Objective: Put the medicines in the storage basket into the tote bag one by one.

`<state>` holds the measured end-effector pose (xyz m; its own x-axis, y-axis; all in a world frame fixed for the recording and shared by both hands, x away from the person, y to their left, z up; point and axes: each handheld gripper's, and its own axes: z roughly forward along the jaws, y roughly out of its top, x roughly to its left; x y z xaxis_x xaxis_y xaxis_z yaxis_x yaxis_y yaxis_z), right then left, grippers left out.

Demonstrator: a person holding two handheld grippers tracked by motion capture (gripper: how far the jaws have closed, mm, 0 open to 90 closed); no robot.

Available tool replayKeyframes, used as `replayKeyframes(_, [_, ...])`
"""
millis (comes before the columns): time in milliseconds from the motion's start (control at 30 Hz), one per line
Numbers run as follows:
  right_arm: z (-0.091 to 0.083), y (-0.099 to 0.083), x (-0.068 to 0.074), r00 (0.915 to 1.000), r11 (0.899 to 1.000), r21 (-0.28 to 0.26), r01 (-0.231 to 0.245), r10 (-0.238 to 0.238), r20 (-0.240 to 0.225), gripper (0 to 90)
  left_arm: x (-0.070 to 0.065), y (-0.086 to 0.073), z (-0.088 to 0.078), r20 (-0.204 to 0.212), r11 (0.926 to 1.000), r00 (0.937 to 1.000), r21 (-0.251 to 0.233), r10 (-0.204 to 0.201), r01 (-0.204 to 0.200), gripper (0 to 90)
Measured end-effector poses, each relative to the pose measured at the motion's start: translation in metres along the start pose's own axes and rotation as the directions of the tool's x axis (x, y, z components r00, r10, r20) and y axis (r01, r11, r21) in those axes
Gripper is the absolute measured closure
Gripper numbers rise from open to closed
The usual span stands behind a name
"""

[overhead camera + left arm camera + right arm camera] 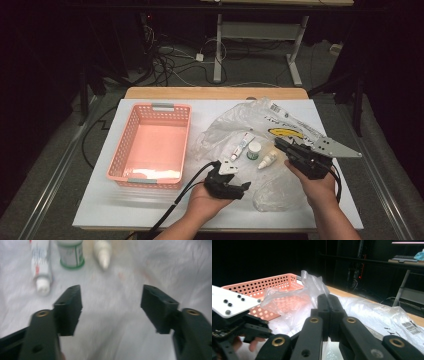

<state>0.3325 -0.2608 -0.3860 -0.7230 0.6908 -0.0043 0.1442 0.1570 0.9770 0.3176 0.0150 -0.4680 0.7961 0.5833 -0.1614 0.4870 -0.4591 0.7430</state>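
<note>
Left gripper (111, 308) open and empty, lined up on three small items on the plastic bag; right gripper (328, 315) clamped on the bag.

Left jaws stand wide apart, nothing between them. From them, in the left gripper view: tube (40, 267) at 11 o'clock, small green-rimmed jar (71, 253) just right of it, white dropper bottle (102, 252) at 12 o'clock, all lying on the plastic bag (280, 125) and apart from one another. Right jaws pressed together, a fold of bag film pinched between them and lifted. Pink basket (150, 145) sits at 9 o'clock of the items, empty. Left hand (207, 200) low, palm under the gripper, pointing away from the person; right hand (317, 187) angled toward 10 o'clock. Judgement: pick one item, centre it between the jaws, come in low along the film and close on the body without snagging plastic; keep the right grip steady.
</note>
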Motion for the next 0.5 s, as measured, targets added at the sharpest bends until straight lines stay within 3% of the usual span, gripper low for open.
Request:
replayKeyframes(100, [0.000,0.000,-0.001,1.0000,1.000,-0.001,-0.007,0.007,0.006,90.0,0.006,-0.013,-0.006,-0.035,0.9988,0.9994,0.049,-0.001,0.003,25.6])
replayKeyframes(167, [0.000,0.000,-0.001,1.0000,1.000,0.002,-0.003,0.003,0.007,90.0,0.007,-0.019,-0.006,-0.061,0.9959,0.9979,0.089,0.022,-0.017,21.4])
replayKeyframes(233, [0.000,0.000,0.000,1.0000,1.000,0.002,-0.001,0.001,0.008,90.0,0.008,-0.022,-0.005,-0.079,0.9950,0.9965,0.098,0.027,-0.019,21.4])
replayKeyframes(367, [0.000,0.000,0.001,1.0000,1.000,0.004,0.003,-0.003,0.005,90.0,0.013,-0.019,0.004,-0.108,0.9946,0.9940,0.104,0.016,-0.004,20.8])
replayKeyframes(433, [0.001,-0.001,0.000,1.0000,1.000,0.006,0.001,-0.001,0.006,90.0,0.016,-0.013,0.010,-0.109,0.9950,0.9940,0.098,-0.008,0.019,20.0])
replayKeyframes(500, [0.001,-0.001,0.000,1.0000,1.000,0.009,0.001,-0.001,0.007,90.0,0.013,-0.008,0.017,-0.121,0.9936,0.9926,0.113,0.010,0.004,18.9])
